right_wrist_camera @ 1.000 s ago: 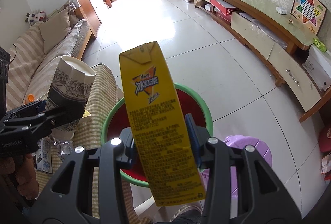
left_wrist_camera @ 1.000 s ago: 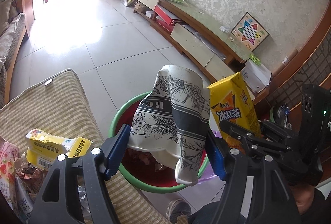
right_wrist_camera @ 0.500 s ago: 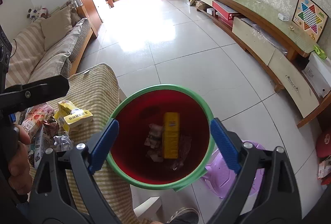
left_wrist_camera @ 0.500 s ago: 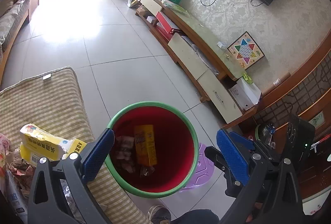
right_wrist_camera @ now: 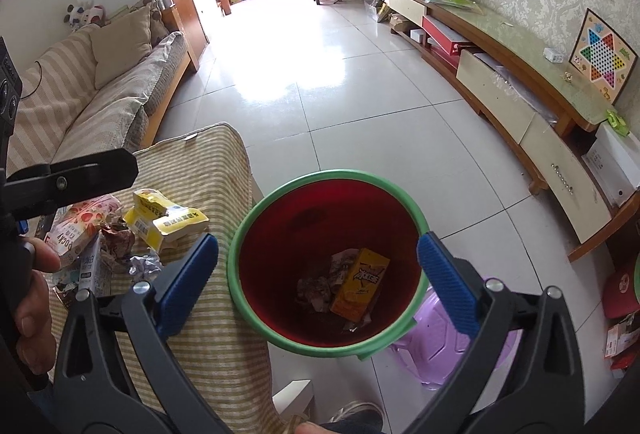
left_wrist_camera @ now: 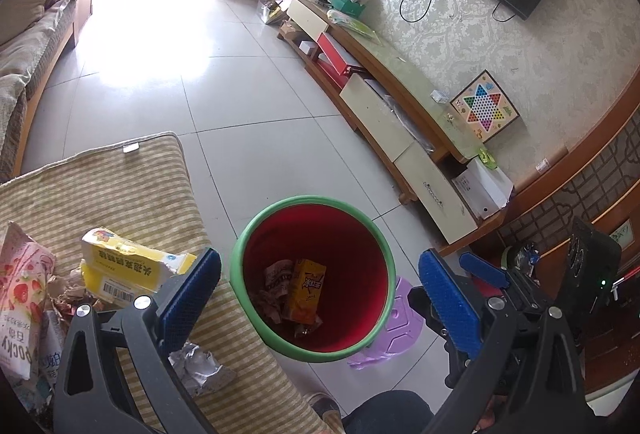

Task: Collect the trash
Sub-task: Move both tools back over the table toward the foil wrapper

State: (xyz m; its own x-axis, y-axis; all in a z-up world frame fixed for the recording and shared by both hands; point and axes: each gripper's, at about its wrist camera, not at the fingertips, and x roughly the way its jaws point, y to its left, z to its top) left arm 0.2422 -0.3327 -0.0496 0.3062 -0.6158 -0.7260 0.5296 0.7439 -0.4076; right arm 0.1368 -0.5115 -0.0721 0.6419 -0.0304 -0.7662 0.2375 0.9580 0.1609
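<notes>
Left wrist view: the left tool (left_wrist_camera: 320,288) has just spread its jaws wide, nothing between them, above the red bin (left_wrist_camera: 384,246). The right tool (right_wrist_camera: 318,276) has likewise just been opening and is empty over the bin (right_wrist_camera: 240,274). At the bin's bottom lie a yellow carton (right_wrist_camera: 360,284) and crumpled wrappers (right_wrist_camera: 314,288). Left of the bin, a striped cushion (left_wrist_camera: 120,177) carries more trash: a yellow box (left_wrist_camera: 128,266) and foil (left_wrist_camera: 198,372). Beyond lies the tiled floor (left_wrist_camera: 248,89).

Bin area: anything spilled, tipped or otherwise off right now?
Nothing stands out. The red bin stands upright, the yellow carton lies inside it, and no trash shows on the floor nearby. Wrappers wait on the striped cushion.
</notes>
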